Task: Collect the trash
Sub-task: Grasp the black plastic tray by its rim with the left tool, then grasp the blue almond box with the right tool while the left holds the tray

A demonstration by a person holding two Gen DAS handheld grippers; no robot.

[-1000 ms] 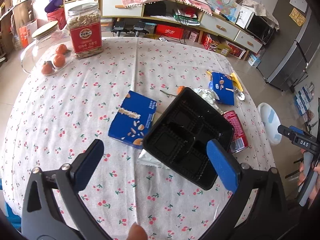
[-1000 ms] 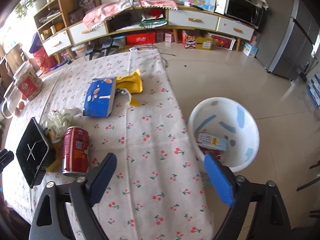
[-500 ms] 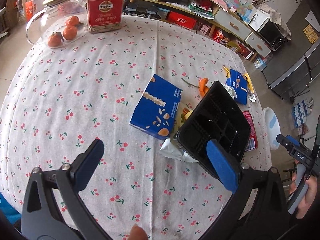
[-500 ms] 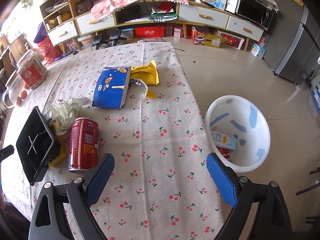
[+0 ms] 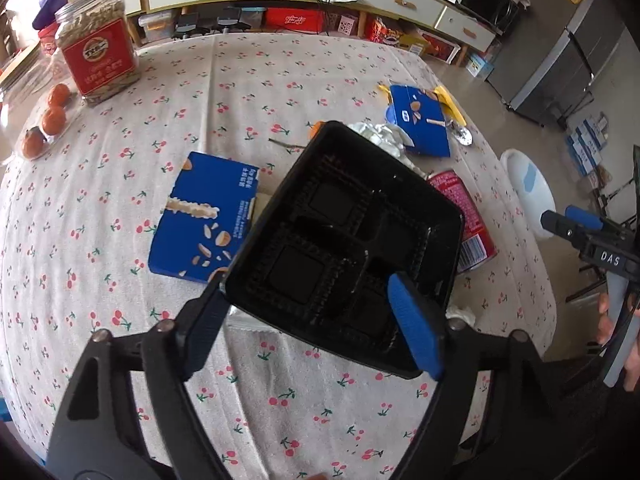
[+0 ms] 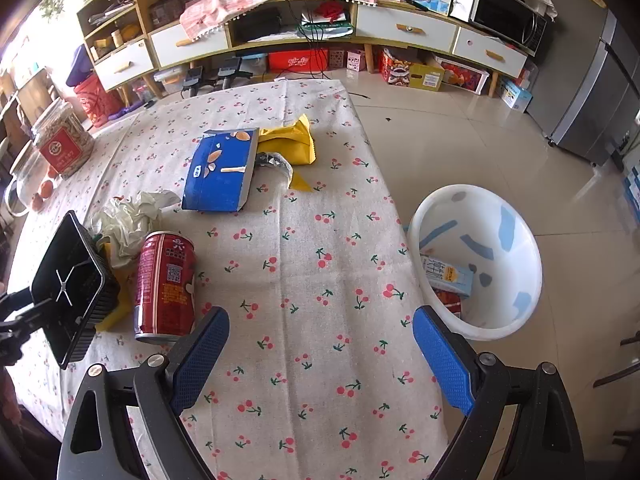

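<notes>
Two blue claw fingers [image 5: 416, 332] closing around tilted black tray [image 5: 344, 240].

The black tray [image 5: 344, 240] concealed most of the red can [image 5: 466, 220] and crumpled foil [image 5: 384, 136], while the orange fruits [image 5: 44, 128] were cropped and blurred at the frame edge.
</notes>
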